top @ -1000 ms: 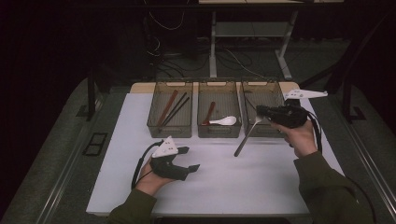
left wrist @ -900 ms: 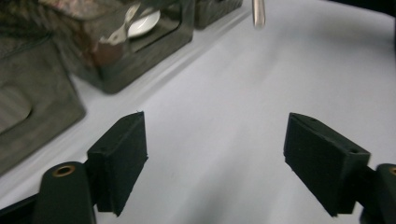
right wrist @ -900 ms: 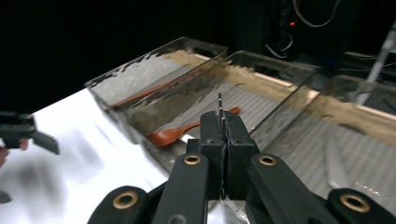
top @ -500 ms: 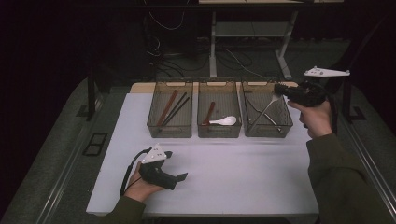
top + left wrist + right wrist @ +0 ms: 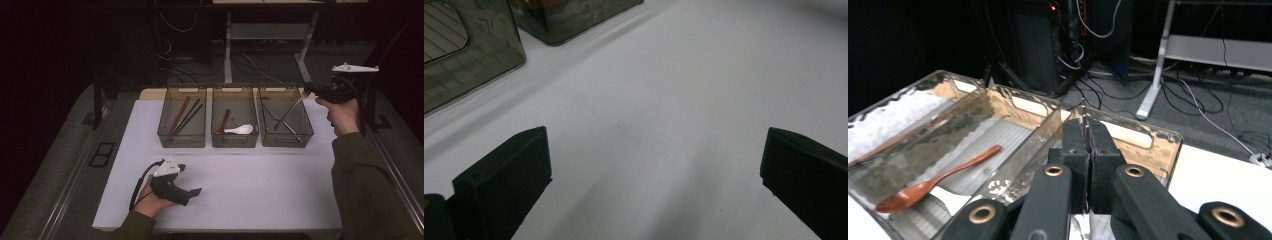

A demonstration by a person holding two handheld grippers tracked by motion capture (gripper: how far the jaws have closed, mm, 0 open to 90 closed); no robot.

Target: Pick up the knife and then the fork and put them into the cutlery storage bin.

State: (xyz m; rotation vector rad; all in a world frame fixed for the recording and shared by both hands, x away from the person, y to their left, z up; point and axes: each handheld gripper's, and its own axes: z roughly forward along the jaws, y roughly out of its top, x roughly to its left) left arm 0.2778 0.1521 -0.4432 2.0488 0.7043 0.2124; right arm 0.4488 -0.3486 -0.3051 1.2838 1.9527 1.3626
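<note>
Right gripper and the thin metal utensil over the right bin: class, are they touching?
Touching. In the right gripper view the right gripper is shut on the utensil's thin handle; the high view shows it hanging from the gripper.

utensil (image 5: 1084,116): mostly hidden between tool jaws | bin (image 5: 454,55): cut off by edge

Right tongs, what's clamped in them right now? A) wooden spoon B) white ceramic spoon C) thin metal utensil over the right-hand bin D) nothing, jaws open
C: the right tongs are shut on a thin metal utensil that slants down into the right-hand bin. The wooden spoon and the white ceramic spoon lie in the middle bin.
</note>
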